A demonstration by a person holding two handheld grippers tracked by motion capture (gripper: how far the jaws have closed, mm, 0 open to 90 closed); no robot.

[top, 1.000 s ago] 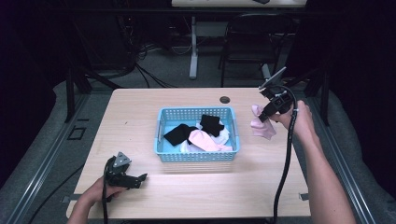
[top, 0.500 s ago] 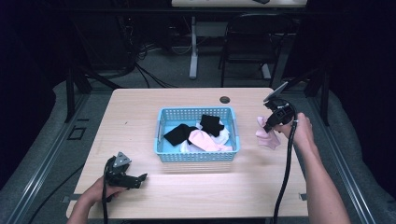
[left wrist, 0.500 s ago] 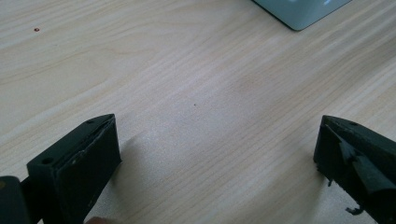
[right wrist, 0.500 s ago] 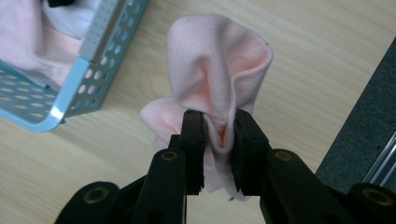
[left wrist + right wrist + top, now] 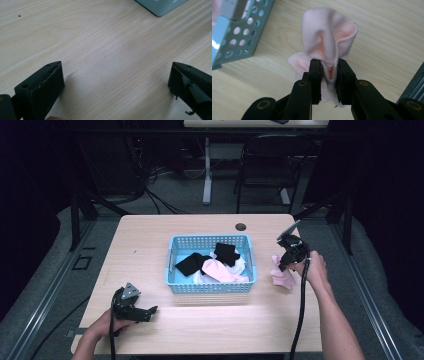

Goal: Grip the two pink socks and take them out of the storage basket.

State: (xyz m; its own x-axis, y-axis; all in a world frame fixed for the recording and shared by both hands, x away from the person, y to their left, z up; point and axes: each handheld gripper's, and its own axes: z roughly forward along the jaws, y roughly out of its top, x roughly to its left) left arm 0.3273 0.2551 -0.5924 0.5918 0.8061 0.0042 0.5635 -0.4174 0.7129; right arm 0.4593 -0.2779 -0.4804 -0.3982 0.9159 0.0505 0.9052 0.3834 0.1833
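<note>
The right gripper (image 5: 328, 75) is pinching a pink sock (image 5: 329, 37) near the surface's right edge, where a loose fold risks slipping free.

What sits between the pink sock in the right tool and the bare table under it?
Nothing visible. The right tool is shut on the pink sock, which hangs over bare table right of the blue basket, apart from it.

Pink sock pinched between the right gripper's jaws

The pale pink sock (image 5: 329, 37) is soft knit, bunched into folds; its middle is squeezed between the two black jaws, a rounded, cupped loop stands out beyond their tips, and a flatter flap spreads to the left of the left jaw on the wood.
</note>
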